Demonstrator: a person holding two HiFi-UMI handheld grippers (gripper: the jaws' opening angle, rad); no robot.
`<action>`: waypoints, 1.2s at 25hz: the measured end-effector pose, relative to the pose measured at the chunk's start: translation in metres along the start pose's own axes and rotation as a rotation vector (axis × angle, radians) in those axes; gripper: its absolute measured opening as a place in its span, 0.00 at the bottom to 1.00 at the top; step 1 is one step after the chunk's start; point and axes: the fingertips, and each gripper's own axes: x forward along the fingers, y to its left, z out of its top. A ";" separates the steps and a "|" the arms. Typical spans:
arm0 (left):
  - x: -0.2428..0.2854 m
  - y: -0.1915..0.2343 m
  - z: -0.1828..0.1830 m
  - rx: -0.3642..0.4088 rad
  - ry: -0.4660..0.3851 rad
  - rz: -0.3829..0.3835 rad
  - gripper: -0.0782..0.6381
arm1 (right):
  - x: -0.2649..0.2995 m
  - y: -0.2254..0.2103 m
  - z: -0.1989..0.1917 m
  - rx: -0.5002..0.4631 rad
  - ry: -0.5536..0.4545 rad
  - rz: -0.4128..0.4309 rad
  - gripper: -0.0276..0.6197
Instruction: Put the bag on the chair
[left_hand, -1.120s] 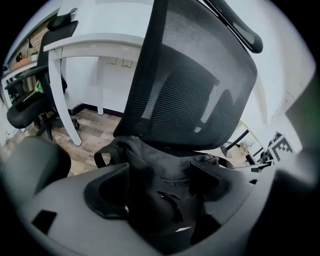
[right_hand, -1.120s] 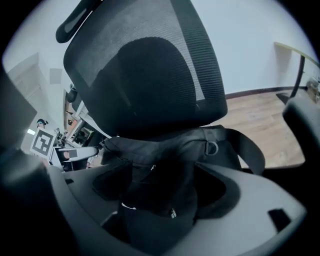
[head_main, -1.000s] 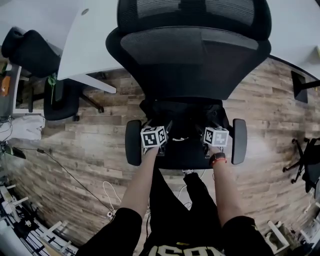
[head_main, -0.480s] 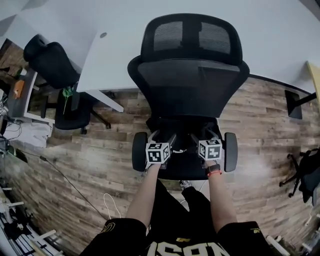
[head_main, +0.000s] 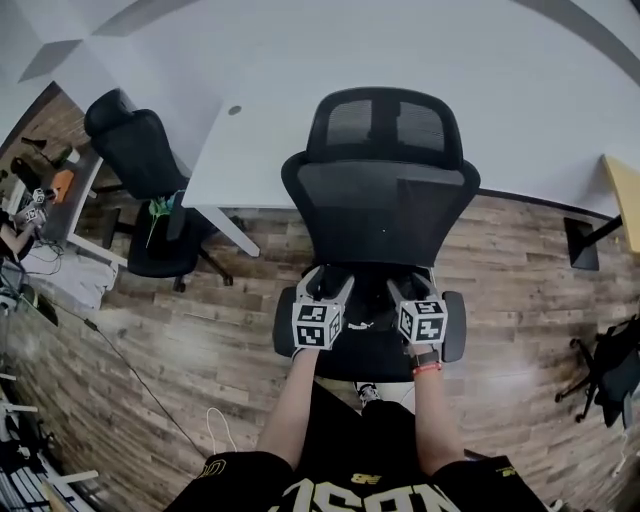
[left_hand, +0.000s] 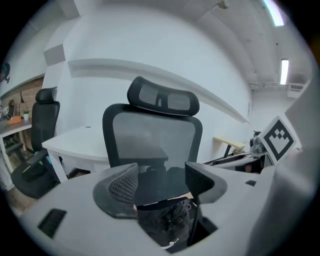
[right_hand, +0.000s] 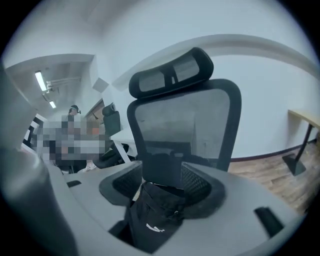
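- Room: wood-plank floor (head_main: 200, 340), white table (head_main: 260, 150) set against a white wall.
- Chair (head_main: 380, 205): black, mesh back, straight before you at the table. A second black chair (head_main: 140, 150) stands to your left.
- Bag (right_hand: 150, 220): black, lying on the seat of the chair before you, under both grippers.
- Your left gripper (head_main: 328, 282): over the seat. Fingers (left_hand: 122, 185) apart and closing, the bag low in the gap, not pinched.
- Your right gripper (head_main: 412, 285): just beside the left. Fingers (right_hand: 197, 185) apart and closing, bag fabric rising between them, a gap showing at one pad.

light: bright, even, ceiling strip (left_hand: 284, 71) | edges: fisheye bend, dark corners | blur: foreground soft
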 end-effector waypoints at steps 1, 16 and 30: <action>-0.004 -0.003 0.012 0.012 -0.021 0.002 0.55 | -0.005 0.003 0.009 0.002 -0.018 0.000 0.43; -0.049 -0.052 0.157 0.066 -0.284 -0.008 0.32 | -0.085 0.067 0.173 -0.154 -0.318 0.072 0.23; -0.079 -0.042 0.229 0.062 -0.457 0.037 0.13 | -0.113 0.079 0.241 -0.180 -0.465 0.074 0.06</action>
